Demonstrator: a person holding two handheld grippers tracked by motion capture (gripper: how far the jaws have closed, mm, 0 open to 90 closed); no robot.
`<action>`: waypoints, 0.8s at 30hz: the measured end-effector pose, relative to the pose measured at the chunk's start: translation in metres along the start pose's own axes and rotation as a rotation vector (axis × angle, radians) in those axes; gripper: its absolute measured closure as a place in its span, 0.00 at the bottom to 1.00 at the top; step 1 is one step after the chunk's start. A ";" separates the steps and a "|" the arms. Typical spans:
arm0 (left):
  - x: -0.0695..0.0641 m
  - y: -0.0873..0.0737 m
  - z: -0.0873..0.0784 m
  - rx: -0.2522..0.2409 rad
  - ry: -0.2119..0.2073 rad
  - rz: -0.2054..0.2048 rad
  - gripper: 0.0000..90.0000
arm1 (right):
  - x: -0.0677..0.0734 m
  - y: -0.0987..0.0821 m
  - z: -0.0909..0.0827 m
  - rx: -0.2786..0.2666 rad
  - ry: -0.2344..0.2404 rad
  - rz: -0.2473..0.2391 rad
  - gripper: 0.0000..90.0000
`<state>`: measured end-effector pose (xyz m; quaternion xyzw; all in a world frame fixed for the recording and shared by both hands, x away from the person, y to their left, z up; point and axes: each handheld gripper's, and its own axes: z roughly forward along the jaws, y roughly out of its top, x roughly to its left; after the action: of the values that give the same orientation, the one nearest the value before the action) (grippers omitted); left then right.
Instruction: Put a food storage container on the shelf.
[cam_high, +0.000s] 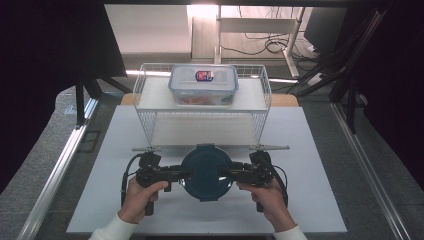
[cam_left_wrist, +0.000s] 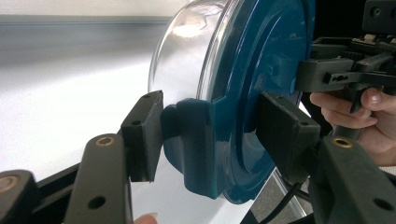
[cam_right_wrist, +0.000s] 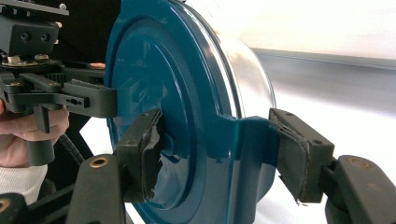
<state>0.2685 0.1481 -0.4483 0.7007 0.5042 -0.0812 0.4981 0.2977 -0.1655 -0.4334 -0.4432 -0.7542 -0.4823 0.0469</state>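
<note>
**Holding a round lidded container by its two side clips**

Spreading across the white worktop (cam_high: 310, 200), open room lies on all sides except ahead, where the wire rack (cam_high: 150, 90) with its plastic box (cam_high: 203, 85) stands near. The round container (cam_high: 206, 172) looks stiff, light and slippery-walled, so the latch tabs seem the surest hold. Left gripper (cam_high: 180, 174) and right gripper (cam_high: 231, 174) each have jaws pinching a tab.

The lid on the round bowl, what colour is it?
Dark teal blue; the lid shows best in the right gripper view.
</note>
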 end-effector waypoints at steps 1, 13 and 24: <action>0.000 0.000 0.000 -0.001 -0.001 0.000 0.47 | 0.000 0.000 0.000 0.000 -0.001 0.003 0.41; 0.003 0.009 0.002 0.007 -0.008 0.005 0.48 | -0.003 0.007 0.001 0.009 -0.005 0.006 0.41; -0.007 0.035 -0.011 -0.018 -0.009 0.029 0.48 | 0.007 0.032 -0.006 -0.018 -0.009 -0.026 0.41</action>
<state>0.2883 0.1529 -0.4170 0.7031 0.4924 -0.0724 0.5079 0.3142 -0.1612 -0.4042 -0.4360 -0.7557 -0.4876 0.0331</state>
